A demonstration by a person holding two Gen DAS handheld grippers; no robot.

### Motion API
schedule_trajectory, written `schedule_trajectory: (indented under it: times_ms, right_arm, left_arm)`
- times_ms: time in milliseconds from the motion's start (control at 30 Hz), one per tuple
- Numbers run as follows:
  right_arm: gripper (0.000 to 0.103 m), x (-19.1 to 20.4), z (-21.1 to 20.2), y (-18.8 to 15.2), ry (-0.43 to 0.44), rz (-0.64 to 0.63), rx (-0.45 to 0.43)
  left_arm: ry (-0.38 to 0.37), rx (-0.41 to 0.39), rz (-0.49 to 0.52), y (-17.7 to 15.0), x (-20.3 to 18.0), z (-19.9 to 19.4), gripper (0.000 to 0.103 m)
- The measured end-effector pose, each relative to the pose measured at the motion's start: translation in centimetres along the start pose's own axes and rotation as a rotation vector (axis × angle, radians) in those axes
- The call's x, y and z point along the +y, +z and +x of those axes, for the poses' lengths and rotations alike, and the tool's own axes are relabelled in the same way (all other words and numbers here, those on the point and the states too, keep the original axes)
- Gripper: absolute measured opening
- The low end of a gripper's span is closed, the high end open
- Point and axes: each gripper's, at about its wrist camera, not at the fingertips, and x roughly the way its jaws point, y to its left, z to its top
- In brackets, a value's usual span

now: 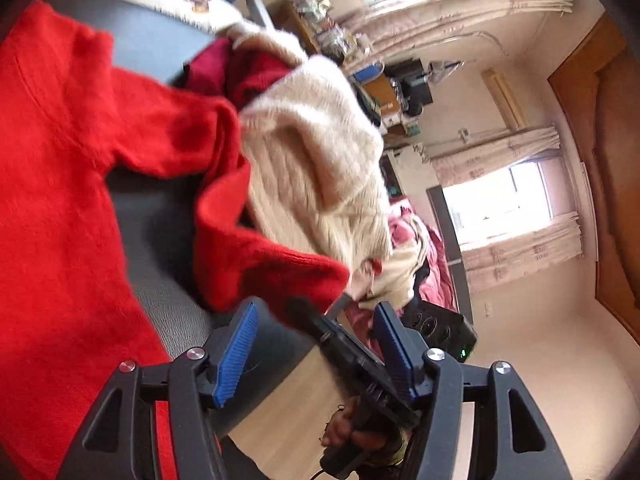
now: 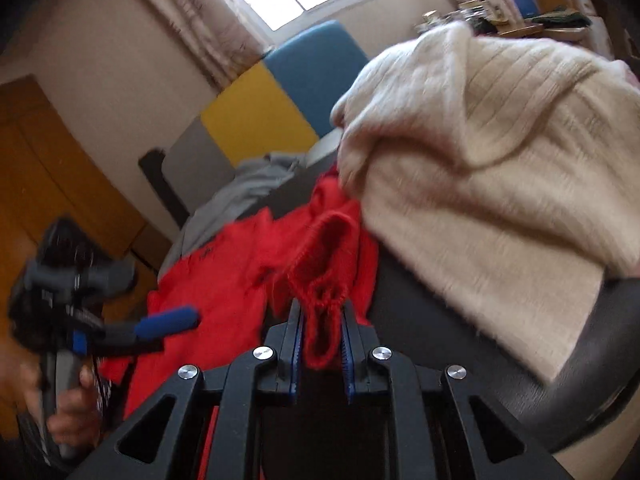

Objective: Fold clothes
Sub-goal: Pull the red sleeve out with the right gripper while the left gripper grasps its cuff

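Observation:
A red knit sweater [image 1: 56, 184] lies spread on a dark round table [image 1: 160, 216]. Its sleeve [image 1: 256, 248] stretches toward the table's edge. My right gripper [image 2: 322, 320] is shut on the sleeve's cuff [image 2: 320, 304] and holds it lifted; it also shows in the left wrist view [image 1: 340, 332]. My left gripper [image 1: 316, 316] is open and empty, just short of the sleeve. It shows in the right wrist view [image 2: 168, 320] at the left. A cream ribbed sweater [image 1: 312, 148] lies bunched beside the red one, also seen in the right wrist view [image 2: 492, 160].
A grey garment [image 2: 240, 192] lies at the table's far side. A dark red garment [image 1: 208, 68] sits behind the cream sweater. More clothes [image 1: 416, 256] are piled off the table. The table rim [image 2: 592, 360] curves at the right.

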Motion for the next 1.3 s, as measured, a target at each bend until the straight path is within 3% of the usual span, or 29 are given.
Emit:
schedule_trajectory:
  times_ms: [133,367,533,567,667,767,933,1000,1167,1267,1300]
  right_arm:
    - [0.017,2.1,0.8,-2.4,0.017,-0.097,0.056]
    - [0.019,7.1,2.7,-3.2,0.01,-0.32,0.049]
    - [0.02,10.1,4.4,-3.8,0.015,-0.457,0.044]
    - [0.022,10.6,4.7,-3.9,0.02,-0.476,0.044]
    - [0.039,11.6,5.4,-4.4,0.034,-0.511,0.052]
    - [0.046,11.5,6.0,-4.3,0.043,-0.498,0.052]
    - [0.062,11.3,7.2,-4.1,0.06,-0.488,0.073]
    - [0.064,11.4,7.6,-4.0,0.094,-0.48,0.082]
    - [0.074,10.1,8.0,-3.8,0.091,-0.414,0.109]
    - [0.084,7.9,7.7,-3.9,0.063,-0.327,0.139]
    - [0.086,7.1,7.6,-3.9,0.055,-0.292,0.145]
  left_arm:
    - [0.037,0.038,-0.012,-1.0,0.8,0.5,0.062]
    - [0.062,-0.039,-0.059,-1.4,3.0,-3.5,0.064]
    - [0.083,-0.052,-0.057,-0.8,3.7,-4.4,0.064]
    - [0.084,-0.05,-0.047,-0.7,3.6,-4.4,0.064]
    - [0.115,-0.042,-0.01,-0.8,3.5,-4.7,0.064]
    - [0.195,-0.016,0.027,-0.6,4.1,-4.2,0.064]
    - [0.256,0.035,0.11,-0.8,4.2,-3.1,0.064]
    - [0.279,0.047,0.145,-0.6,4.5,-2.8,0.064]
    - [0.314,0.021,0.053,0.7,8.1,-2.8,0.062]
    - [0.274,0.003,0.019,1.0,9.4,-3.0,0.056]
    - [0.281,0.001,0.029,0.9,9.2,-3.0,0.044]
